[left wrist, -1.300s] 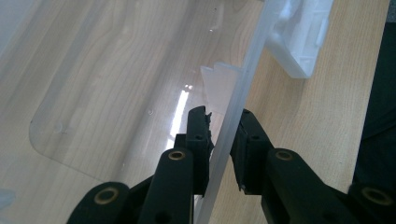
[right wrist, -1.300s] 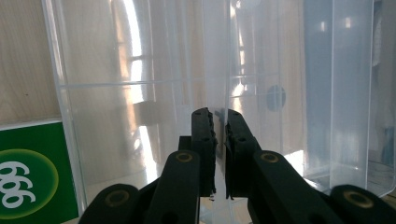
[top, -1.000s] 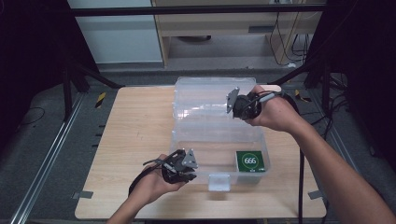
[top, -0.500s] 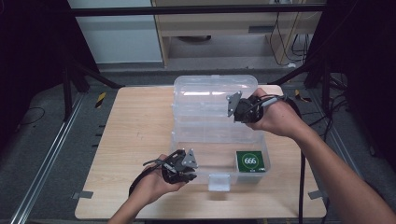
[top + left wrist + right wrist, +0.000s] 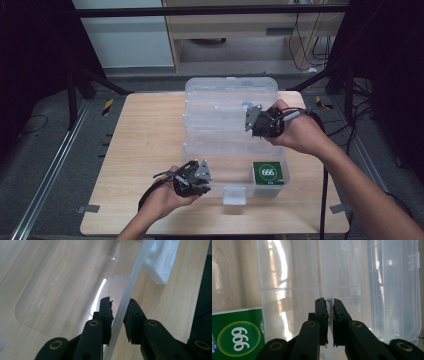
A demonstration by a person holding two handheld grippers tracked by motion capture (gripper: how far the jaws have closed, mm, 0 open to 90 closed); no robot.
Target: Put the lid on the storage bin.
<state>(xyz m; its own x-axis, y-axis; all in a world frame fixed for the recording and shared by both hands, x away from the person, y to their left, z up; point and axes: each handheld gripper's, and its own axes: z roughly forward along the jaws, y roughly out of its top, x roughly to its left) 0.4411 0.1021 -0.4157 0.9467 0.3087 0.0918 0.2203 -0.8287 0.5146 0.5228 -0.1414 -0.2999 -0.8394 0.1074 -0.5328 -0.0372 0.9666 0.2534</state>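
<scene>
High view: the left tool (image 5: 200, 176) pinches the clear box's (image 5: 220, 145) six-o'clock wall; the right tool (image 5: 250, 118) pinches its lid (image 5: 230, 92).

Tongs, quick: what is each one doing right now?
Left tongs: shut on the box wall.
Right tongs: shut on the lid edge.

Your clear box (image 5: 220, 145) sits mid-table (image 5: 135, 150), lid (image 5: 231, 95) thrown open behind it. Your left gripper (image 5: 192, 178) straddles the near left wall; your right gripper (image 5: 260, 121) is over the far right. The green pack (image 5: 270, 173) lies inside, near-right corner, latch (image 5: 234, 195) to its left.
</scene>
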